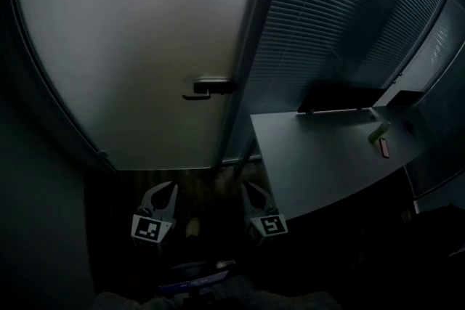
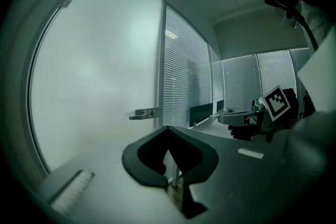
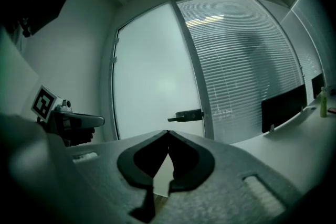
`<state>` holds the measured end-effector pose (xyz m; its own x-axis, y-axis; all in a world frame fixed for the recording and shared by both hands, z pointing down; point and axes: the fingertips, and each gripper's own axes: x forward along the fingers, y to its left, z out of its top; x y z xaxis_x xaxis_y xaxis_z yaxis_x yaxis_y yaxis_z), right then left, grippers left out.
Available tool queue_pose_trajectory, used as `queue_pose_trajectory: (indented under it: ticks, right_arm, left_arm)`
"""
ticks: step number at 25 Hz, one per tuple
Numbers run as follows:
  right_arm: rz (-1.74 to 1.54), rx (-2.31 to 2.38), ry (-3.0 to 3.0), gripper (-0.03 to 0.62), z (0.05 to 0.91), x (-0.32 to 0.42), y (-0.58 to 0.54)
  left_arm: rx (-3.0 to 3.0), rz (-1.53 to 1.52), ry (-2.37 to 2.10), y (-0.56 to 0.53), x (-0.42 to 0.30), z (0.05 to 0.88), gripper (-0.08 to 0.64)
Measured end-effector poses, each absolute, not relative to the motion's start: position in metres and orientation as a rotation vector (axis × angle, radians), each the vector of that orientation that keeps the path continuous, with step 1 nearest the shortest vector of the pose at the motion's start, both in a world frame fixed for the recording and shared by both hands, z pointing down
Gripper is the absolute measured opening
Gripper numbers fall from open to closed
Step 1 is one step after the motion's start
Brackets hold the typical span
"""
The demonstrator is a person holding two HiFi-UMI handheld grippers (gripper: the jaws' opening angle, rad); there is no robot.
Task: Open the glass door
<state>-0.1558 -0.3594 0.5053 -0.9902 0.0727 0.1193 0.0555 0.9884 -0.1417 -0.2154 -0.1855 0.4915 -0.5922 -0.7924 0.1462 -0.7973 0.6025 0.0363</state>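
Door frosted glass, shut. Handle on its right edge, ahead of both grippers, well apart from fingertips. Left gripper jaws together, empty. Right gripper likewise, untouching.

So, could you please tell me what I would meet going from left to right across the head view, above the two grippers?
frosted glass door → door handle → dark screen at the back of the desk → green bottle
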Motion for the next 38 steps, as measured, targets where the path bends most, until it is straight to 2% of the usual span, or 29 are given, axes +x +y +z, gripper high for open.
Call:
queue_pose_trajectory:
  ticks: [25,30,38]
  right_arm:
    - [0.243,0.101,-2.988,0.003,0.514,-0.285,-0.396]
    - [0.251,0.154,-2.992,0.003,0.515,-0.296,-0.404]
    - [0.282,0.229,-2.983,0.002,0.521,-0.294,-0.414]
  left_arm:
    - [1.57,0.236,-2.507,-0.251,-0.379,0.51,0.005]
    - [1.644,0.318,-2.482,-0.269,-0.404,0.511,0.054]
    - [1.748,0.614,-2.44,-0.296,-0.449,0.519,0.137]
